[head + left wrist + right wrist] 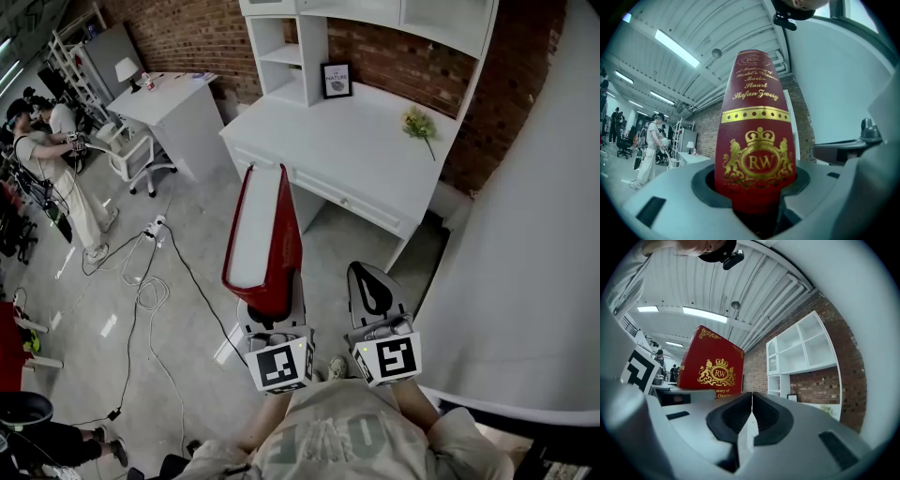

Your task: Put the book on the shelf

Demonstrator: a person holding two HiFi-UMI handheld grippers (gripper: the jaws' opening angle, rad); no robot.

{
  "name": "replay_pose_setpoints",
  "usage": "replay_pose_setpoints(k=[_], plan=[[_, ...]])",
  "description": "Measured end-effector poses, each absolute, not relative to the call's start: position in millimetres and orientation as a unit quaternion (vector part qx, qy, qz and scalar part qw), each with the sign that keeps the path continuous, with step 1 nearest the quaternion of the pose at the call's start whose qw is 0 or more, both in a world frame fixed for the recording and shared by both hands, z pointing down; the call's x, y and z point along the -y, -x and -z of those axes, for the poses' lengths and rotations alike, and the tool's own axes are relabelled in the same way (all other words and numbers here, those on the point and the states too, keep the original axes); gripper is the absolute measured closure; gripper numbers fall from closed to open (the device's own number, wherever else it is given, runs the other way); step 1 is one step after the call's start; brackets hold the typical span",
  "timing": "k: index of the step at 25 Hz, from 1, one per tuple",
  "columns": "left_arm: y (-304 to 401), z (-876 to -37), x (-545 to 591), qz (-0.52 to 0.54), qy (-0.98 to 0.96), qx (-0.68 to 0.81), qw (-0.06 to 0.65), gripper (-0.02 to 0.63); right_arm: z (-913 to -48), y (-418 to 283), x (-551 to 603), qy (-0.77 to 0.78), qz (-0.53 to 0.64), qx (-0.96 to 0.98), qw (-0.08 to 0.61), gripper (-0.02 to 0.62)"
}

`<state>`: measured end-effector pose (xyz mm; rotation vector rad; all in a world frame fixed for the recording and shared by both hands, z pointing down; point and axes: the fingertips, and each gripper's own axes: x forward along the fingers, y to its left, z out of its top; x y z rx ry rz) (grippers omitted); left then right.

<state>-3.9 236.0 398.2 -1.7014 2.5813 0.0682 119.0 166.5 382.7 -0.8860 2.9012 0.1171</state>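
A thick red book (265,239) with gold print and white page edges stands upright in my left gripper (272,309), whose jaws are shut on its lower end. In the left gripper view its spine (757,136) with a gold crest fills the middle. My right gripper (372,292) is beside it on the right, shut with nothing between its pads (751,420). The same red book (712,364) shows at the left of the right gripper view. The white desk with shelf unit (361,141) stands ahead against the brick wall, with open shelf compartments (806,348).
On the desk stand a small framed picture (337,80) and a sprig of yellow flowers (419,123). A second white desk (173,108) with a lamp is at the left. Cables (141,281) run across the floor. People (61,164) stand at far left. A large white panel (525,244) fills the right.
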Motion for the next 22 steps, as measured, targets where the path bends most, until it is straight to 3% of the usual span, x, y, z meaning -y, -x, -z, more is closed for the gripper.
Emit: replay_pose_setpoints(k=[13, 22], plan=[[1.2, -397.5, -186.0, -0.018, 0.549, -0.835, 0.038, 0.356, -410.1, -154.0, -116.6, 0.322, -0.013, -0.946, 0.041, 0.578], [30.4, -396.8, -139.5, -0.027, 0.555, -0.83, 0.051, 0.356, -419.1, -127.7, -69.4, 0.327, -0.008, -0.944, 0.044, 0.578]])
